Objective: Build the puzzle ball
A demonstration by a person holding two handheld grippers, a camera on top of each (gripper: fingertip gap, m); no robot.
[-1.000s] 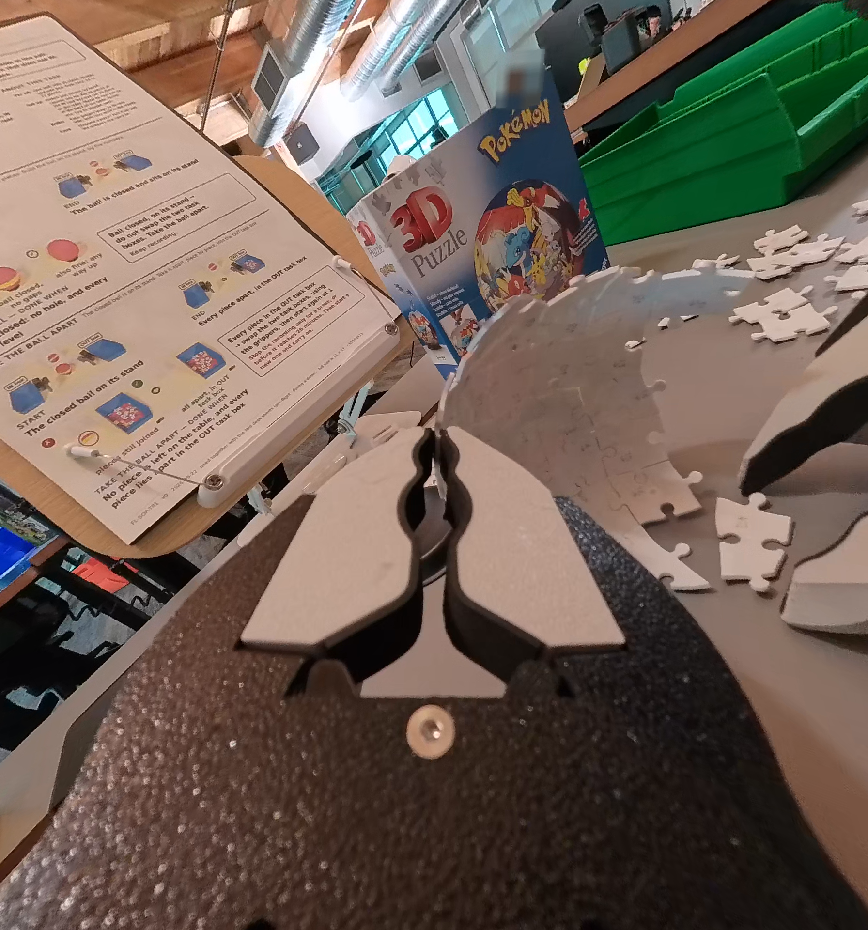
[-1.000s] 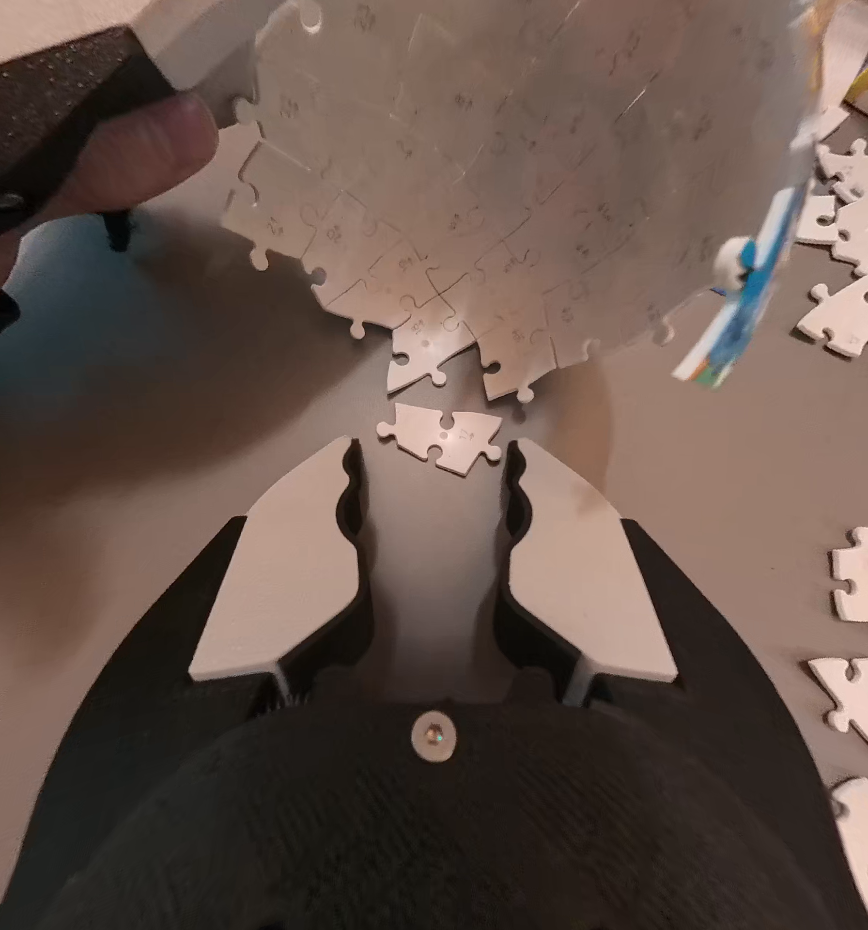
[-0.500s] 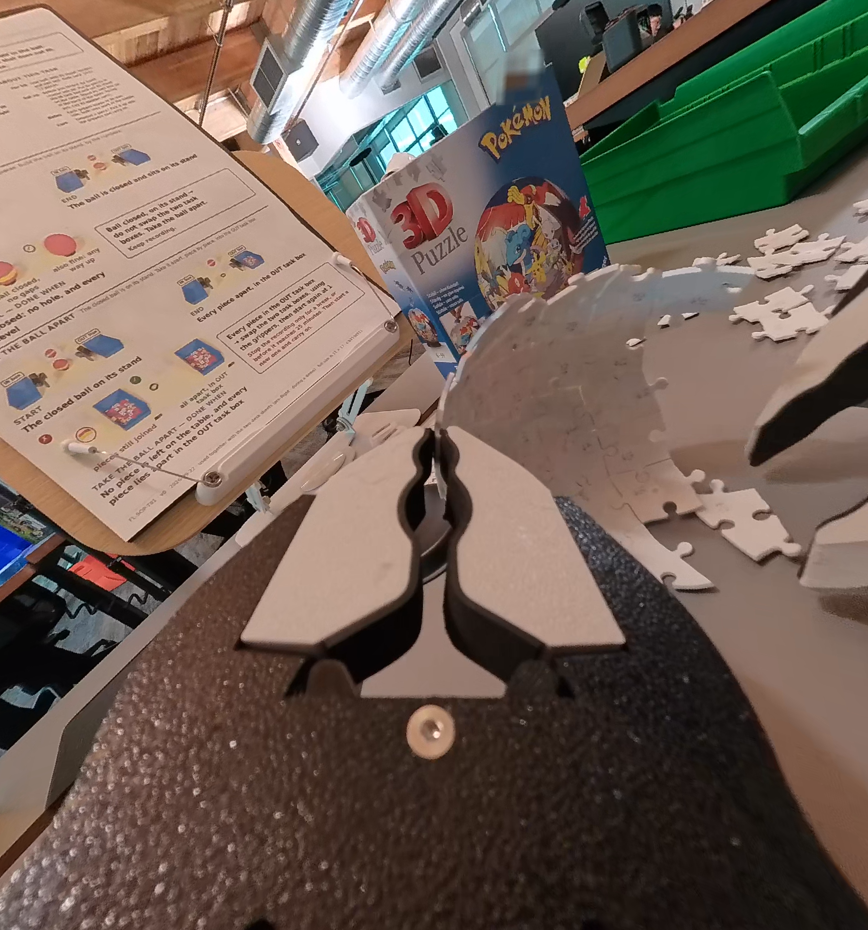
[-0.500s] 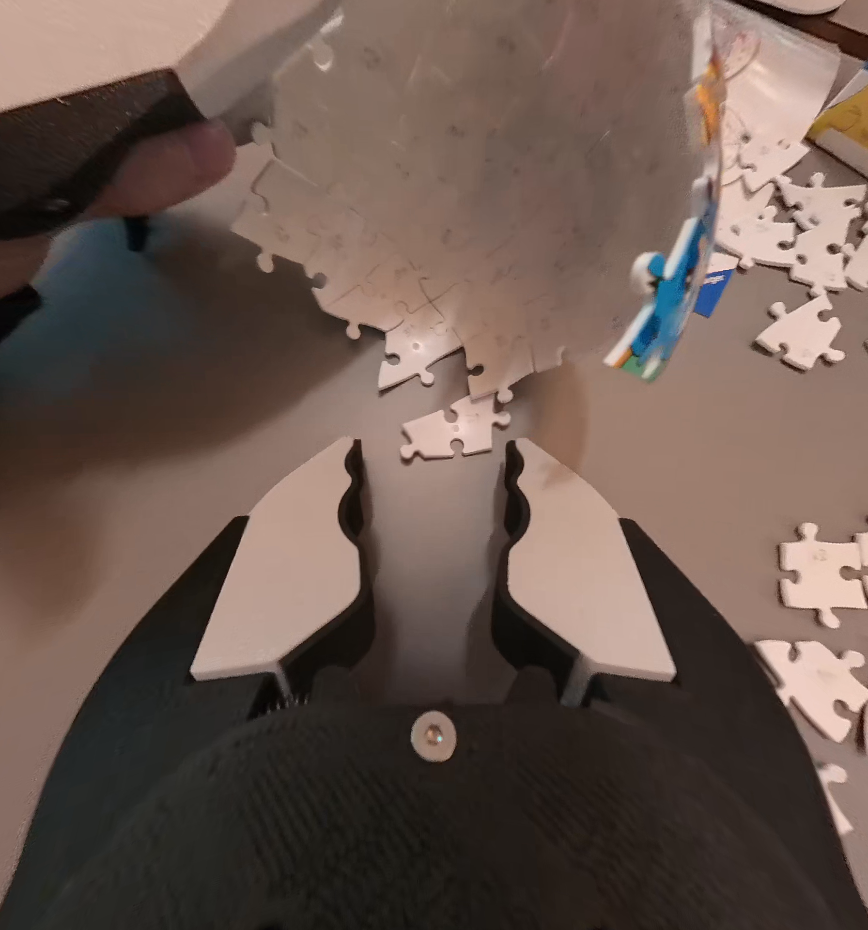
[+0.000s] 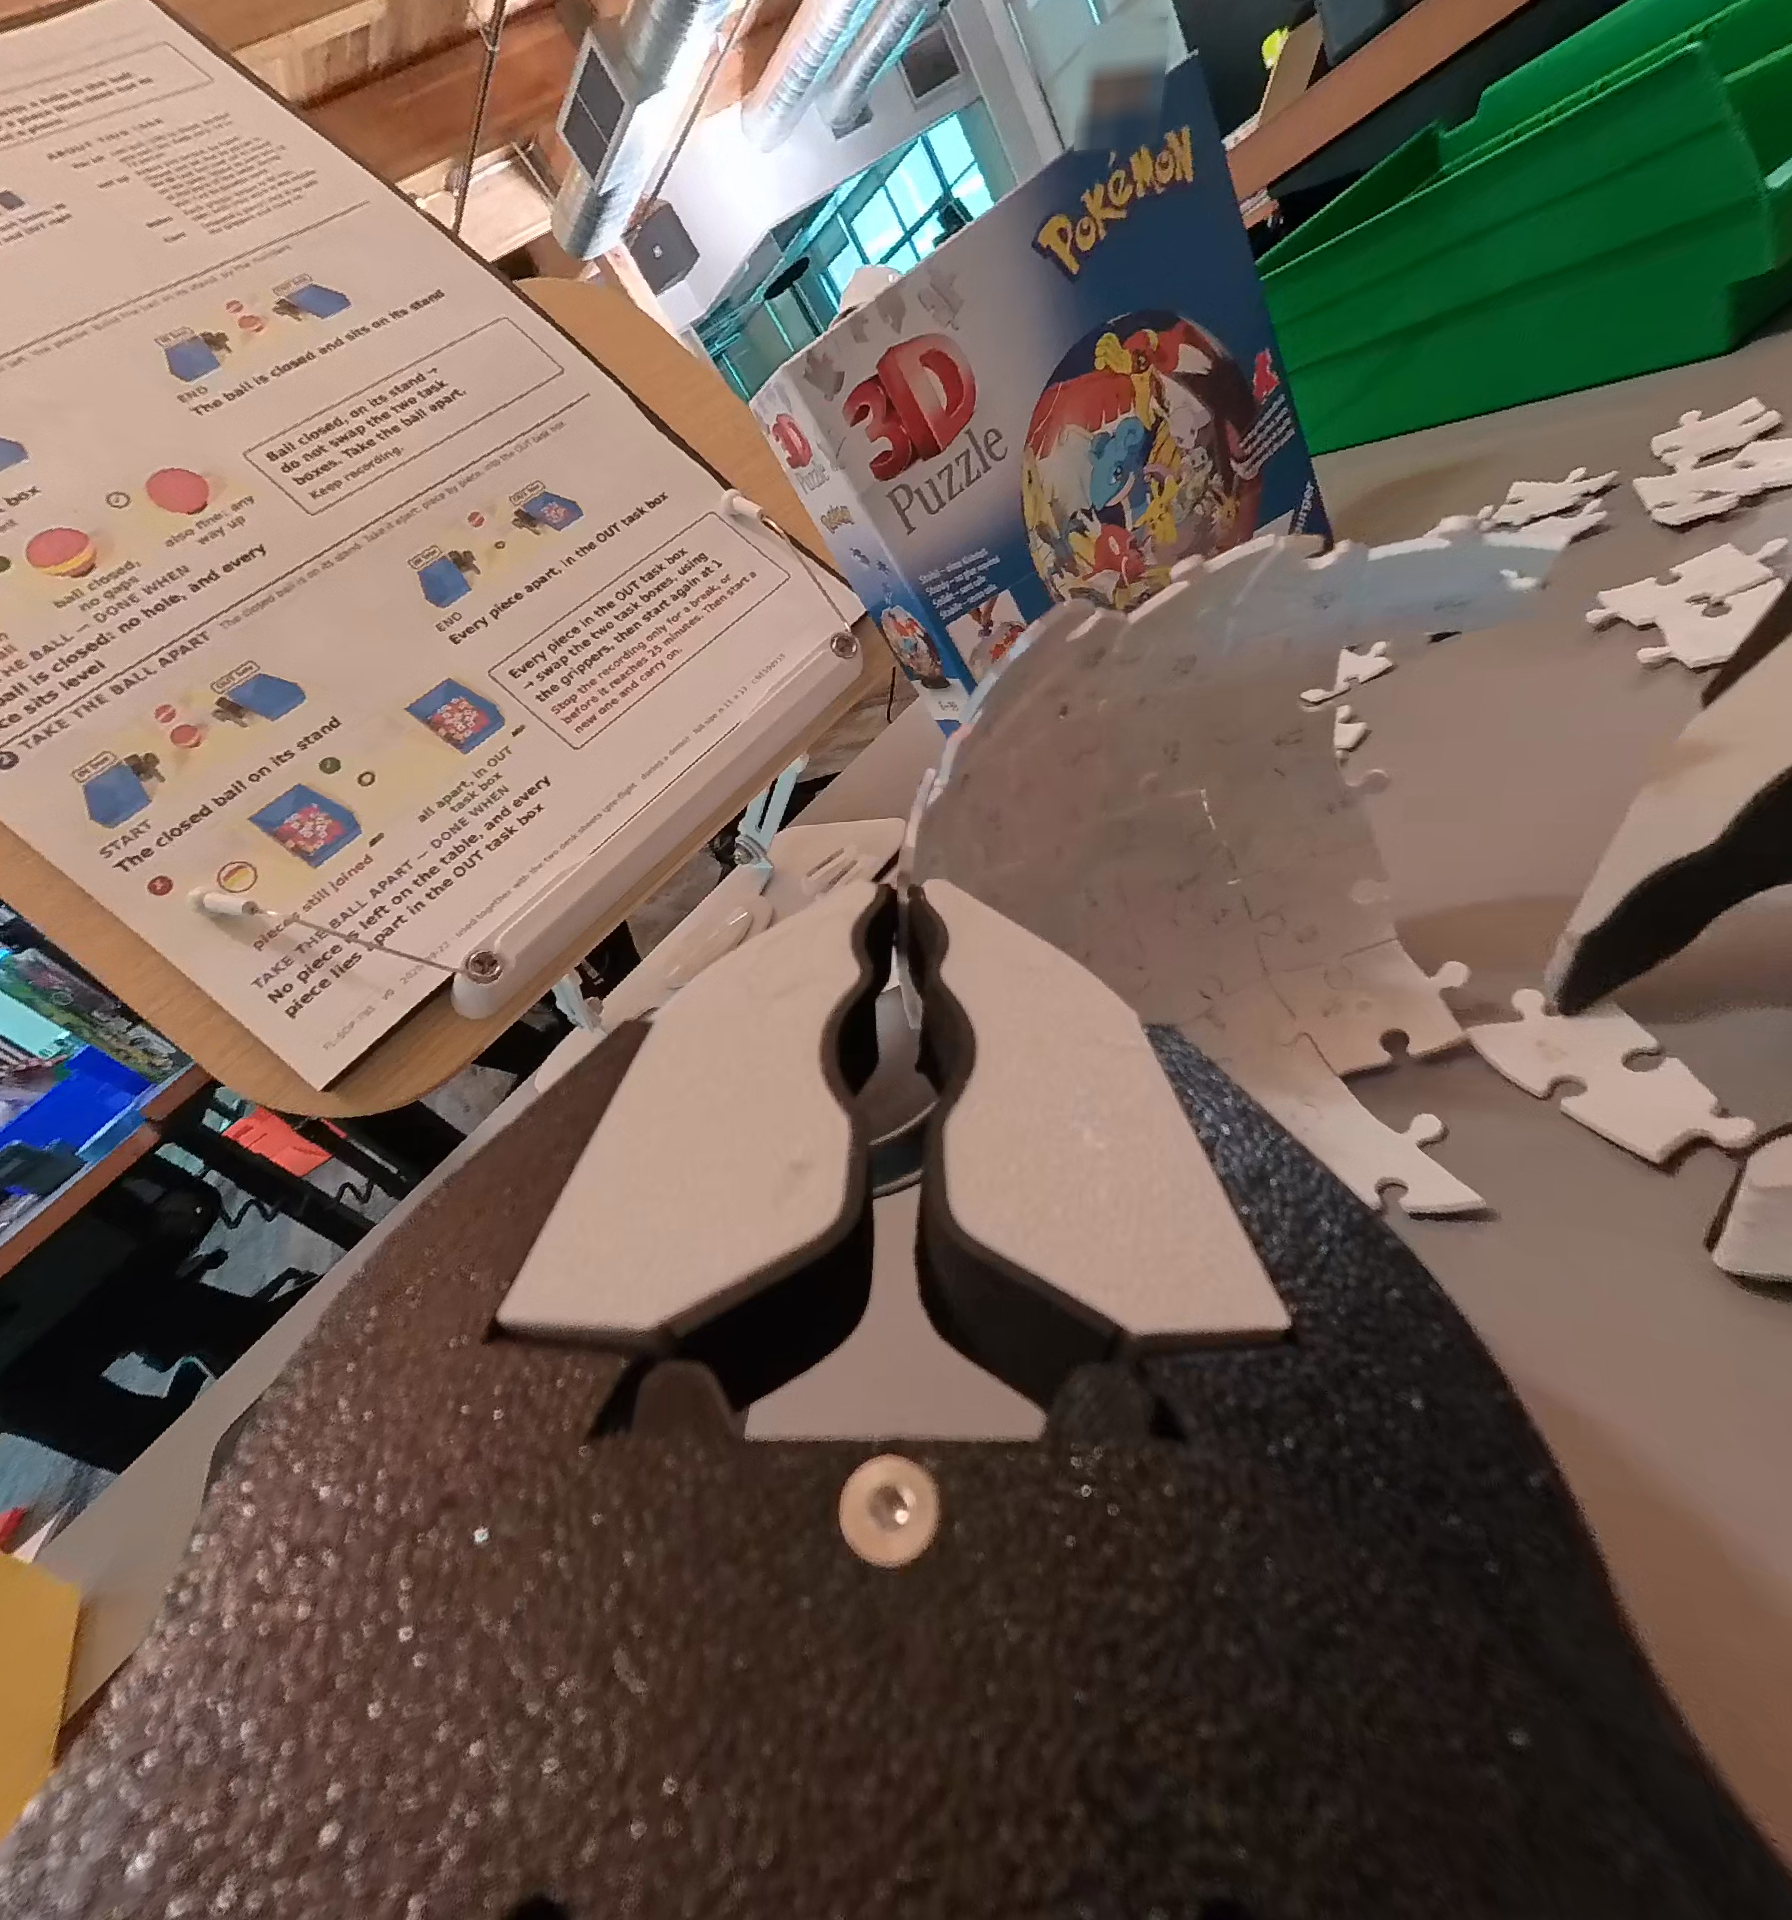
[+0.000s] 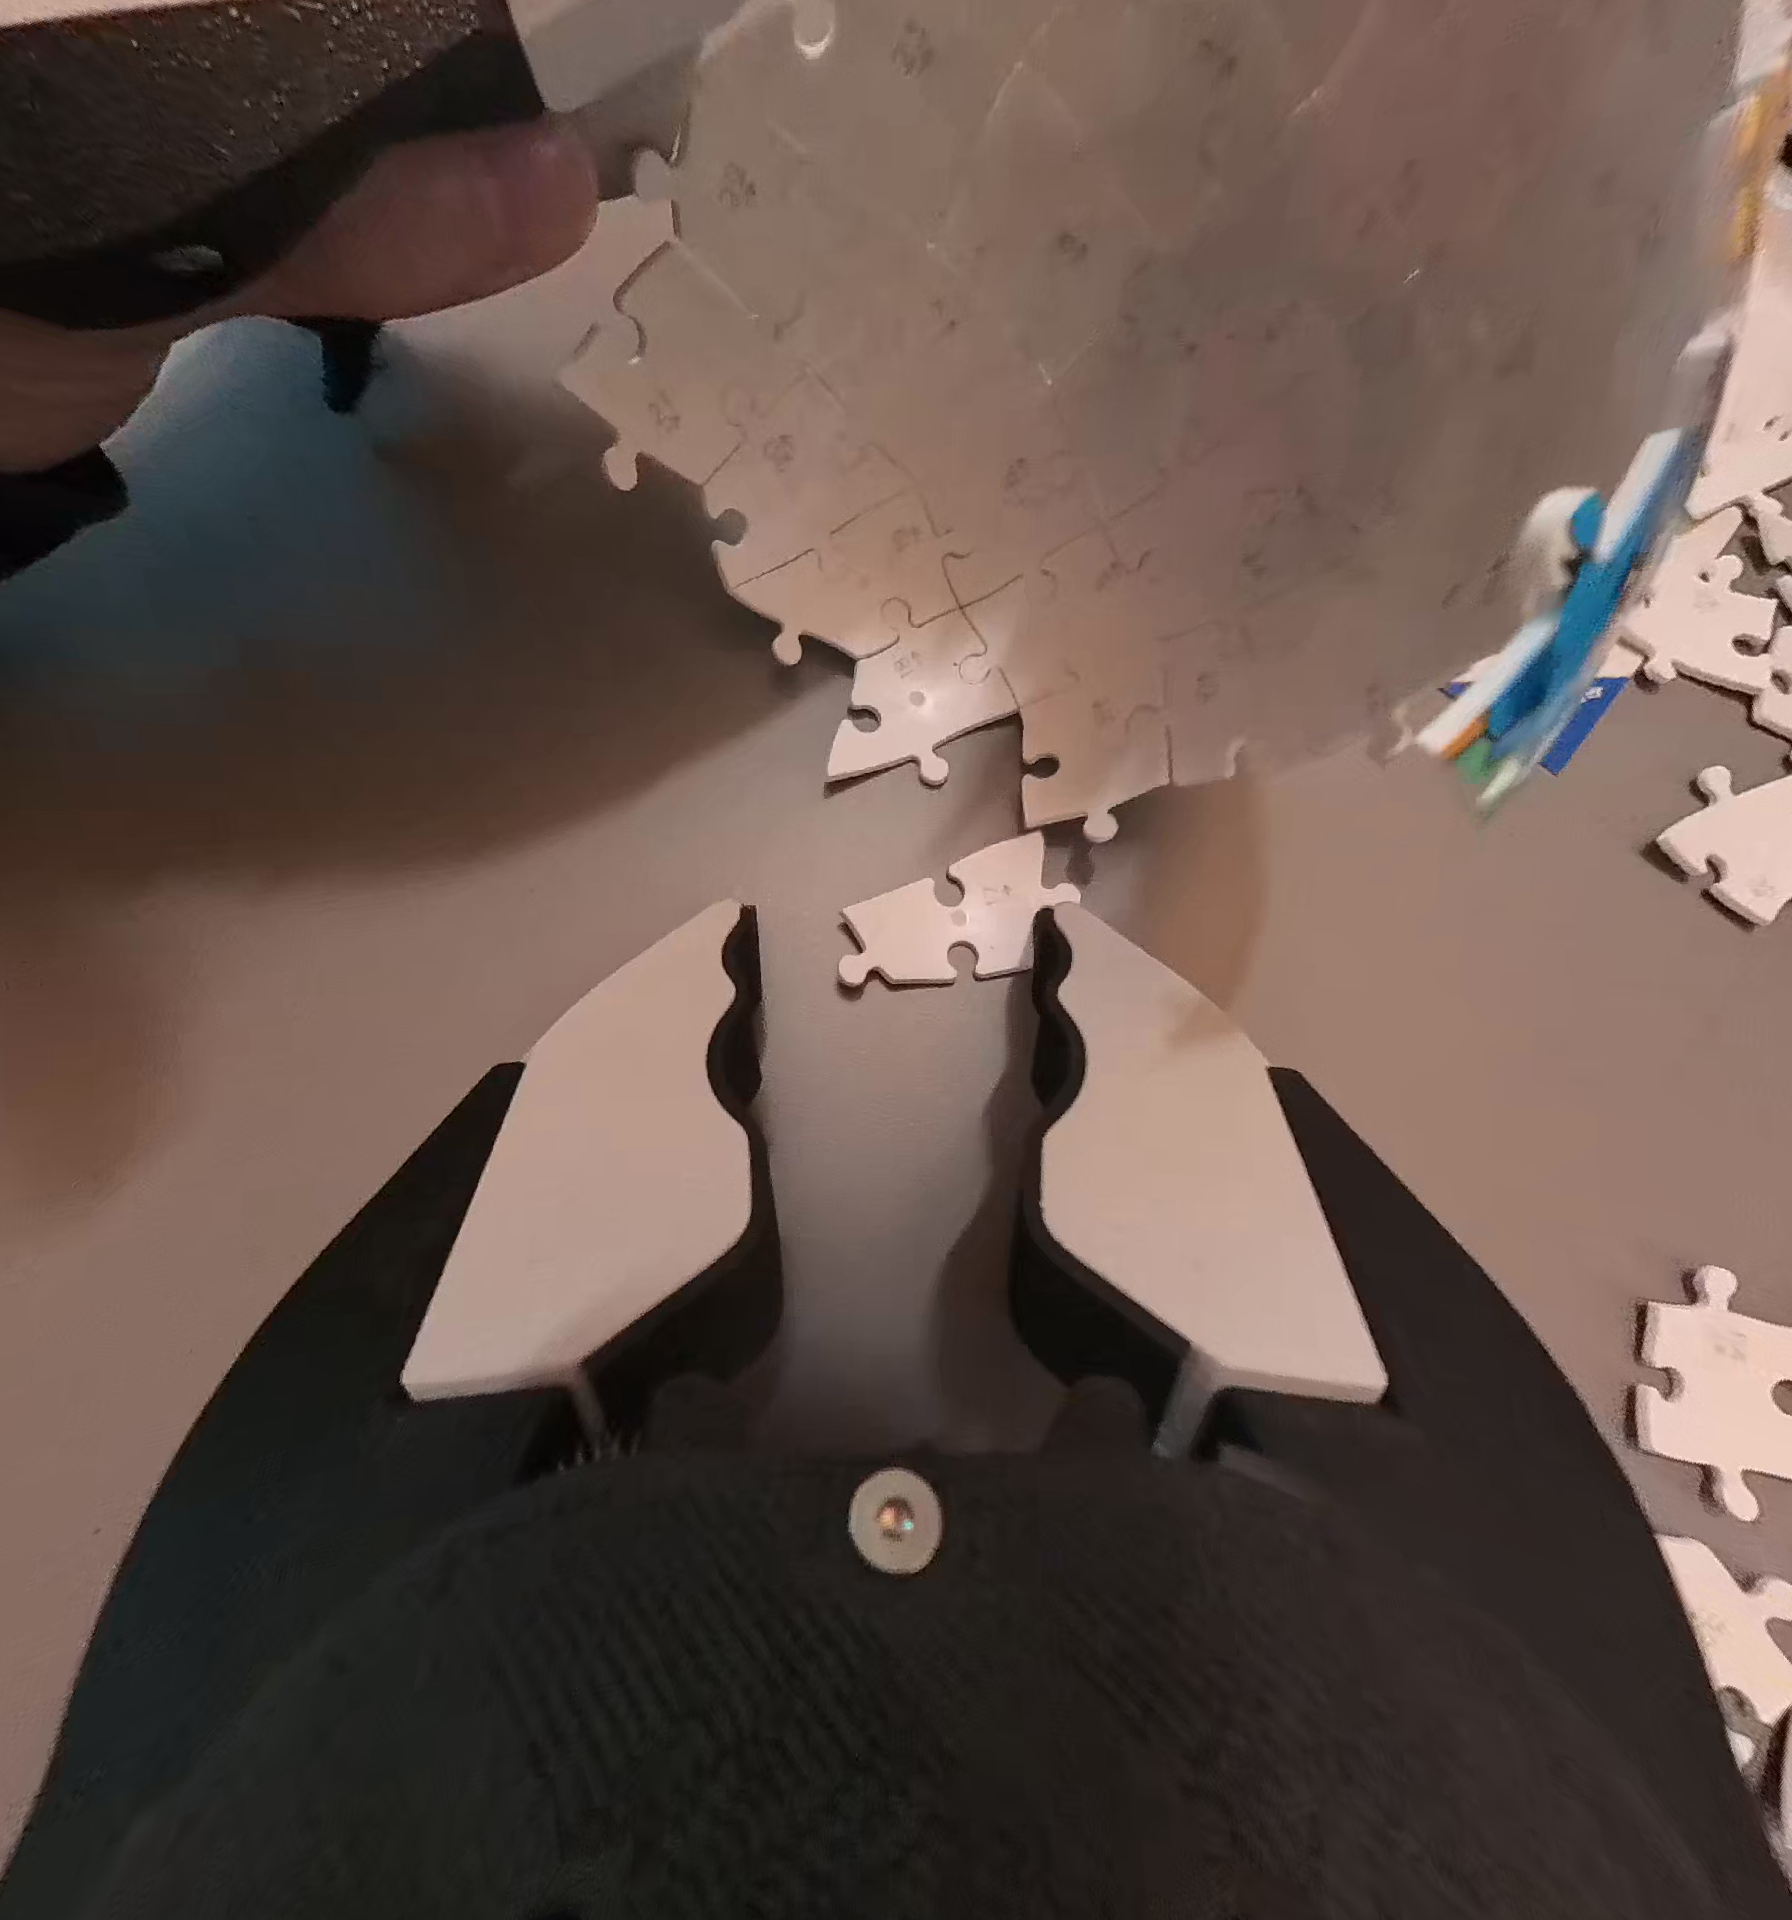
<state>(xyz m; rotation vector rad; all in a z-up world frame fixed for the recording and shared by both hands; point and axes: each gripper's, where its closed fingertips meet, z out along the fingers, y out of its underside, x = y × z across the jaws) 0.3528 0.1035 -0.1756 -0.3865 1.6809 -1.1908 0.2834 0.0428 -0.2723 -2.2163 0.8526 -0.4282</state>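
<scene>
**Half-built shell pinched, loose pair lying ahead**

The left tongs [image 5: 907, 914] pinch the rim of the curved puzzle shell [image 5: 1162, 831]. The right tongs [image 6: 897, 925] are spread; a joined two-piece section [image 6: 949, 920] lies on the grey worktop [image 6: 352, 831] at their tips, just below the shell's jagged edge. A printed puzzle box [image 5: 1058, 457] and an instruction sheet [image 5: 279, 499] stand behind.

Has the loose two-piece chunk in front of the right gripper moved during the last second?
Yes. The joined pair has slid toward the half-built shell and turned, now lying by the right gripper fingers' tips.
</scene>
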